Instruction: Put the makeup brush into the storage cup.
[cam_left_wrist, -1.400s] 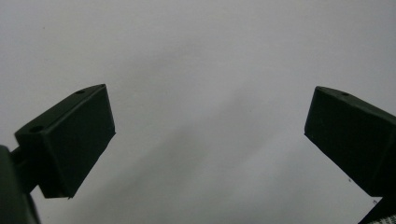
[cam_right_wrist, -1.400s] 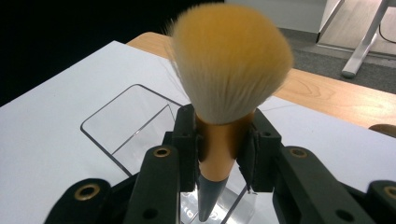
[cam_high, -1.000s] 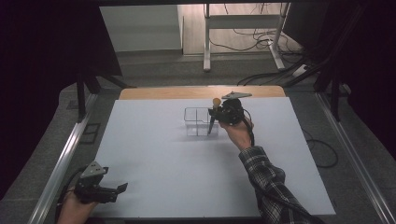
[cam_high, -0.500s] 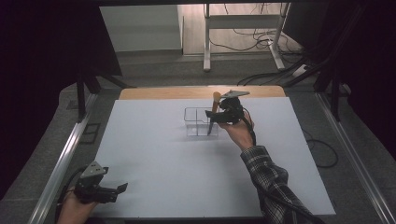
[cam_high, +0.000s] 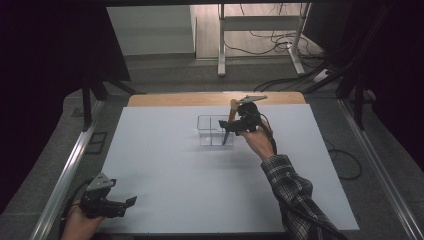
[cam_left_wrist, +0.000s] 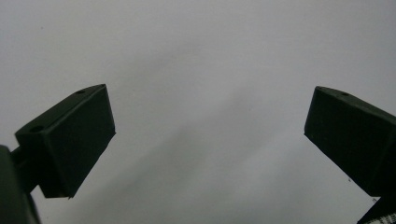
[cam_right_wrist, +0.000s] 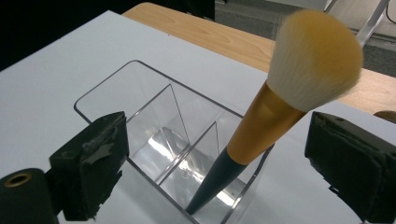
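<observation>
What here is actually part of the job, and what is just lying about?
In the job:
- makeup brush, standing in the clear divided box
- right gripper, open beside it

Lying about:
- left gripper, open and idle
- cables on the floor

Dim overall in the high view, with black surroundings at the upper left and right edges and the brightest patch on the pale floor at top centre. Evenly lit across the white rectangular table top, with only faint soft shadow beneath the clear plastic divided box. Soft and grainy in the left gripper view, with blurred grey shadow bands running diagonally over the white surface. Sharper in the right gripper view: bright glare on the clear box's floor at lower centre, slight motion blur on the cream bristle head of the gold-and-grey makeup brush at upper right.
</observation>
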